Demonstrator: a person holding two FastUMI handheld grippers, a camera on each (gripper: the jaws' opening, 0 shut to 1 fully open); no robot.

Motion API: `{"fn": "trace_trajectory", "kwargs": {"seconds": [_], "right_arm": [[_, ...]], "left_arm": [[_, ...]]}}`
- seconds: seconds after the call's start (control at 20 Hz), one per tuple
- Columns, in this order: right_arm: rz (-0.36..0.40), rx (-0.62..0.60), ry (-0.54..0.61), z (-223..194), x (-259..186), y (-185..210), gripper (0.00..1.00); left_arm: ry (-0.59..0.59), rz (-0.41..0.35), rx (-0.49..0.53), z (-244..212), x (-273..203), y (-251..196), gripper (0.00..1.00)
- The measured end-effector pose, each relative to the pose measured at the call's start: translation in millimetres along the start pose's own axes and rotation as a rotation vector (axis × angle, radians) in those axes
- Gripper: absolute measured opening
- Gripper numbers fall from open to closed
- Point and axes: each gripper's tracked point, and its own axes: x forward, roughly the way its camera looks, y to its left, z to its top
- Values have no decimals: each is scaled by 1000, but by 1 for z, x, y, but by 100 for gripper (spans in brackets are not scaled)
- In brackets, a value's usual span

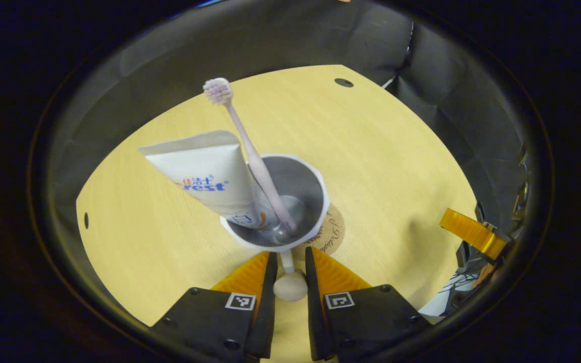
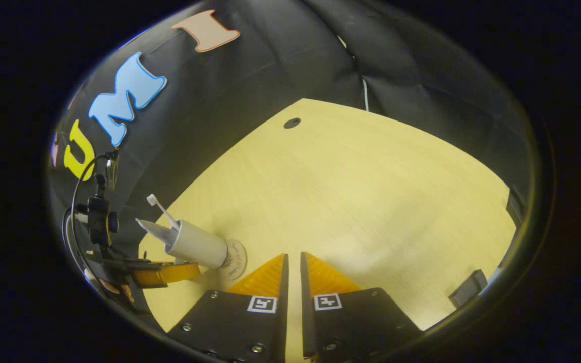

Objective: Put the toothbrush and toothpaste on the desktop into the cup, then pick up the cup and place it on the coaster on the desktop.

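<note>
While the left tool (image 1: 289,262) pinches the cup's handle (image 1: 289,282) between both fingers, the cup (image 1: 290,201) sits over the coaster (image 1: 332,233) on the bench (image 1: 381,166), toothpaste (image 1: 205,171) and toothbrush (image 1: 250,151) leaning inside. Over on the right, the tool (image 2: 293,267) hangs above bare bench, fingers nearly together, holding nothing.
</note>
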Motion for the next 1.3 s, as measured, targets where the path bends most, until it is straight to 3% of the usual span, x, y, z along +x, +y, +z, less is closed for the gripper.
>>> {"fn": "trace_trajectory", "kwargs": {"seconds": [0.4, 1.1, 1.3], "right_arm": [[-10, 35, -1, 2, -2, -15, 12], [1, 46, 0, 1, -5, -20, 12], [16, 26, -2, 4, -6, -14, 12]], "left_arm": [[-5, -4, 20, 12, -2, -38, 34], [-20, -19, 41, 15, -4, -48, 34], [-41, -6, 0, 12, -6, -48, 33]]}}
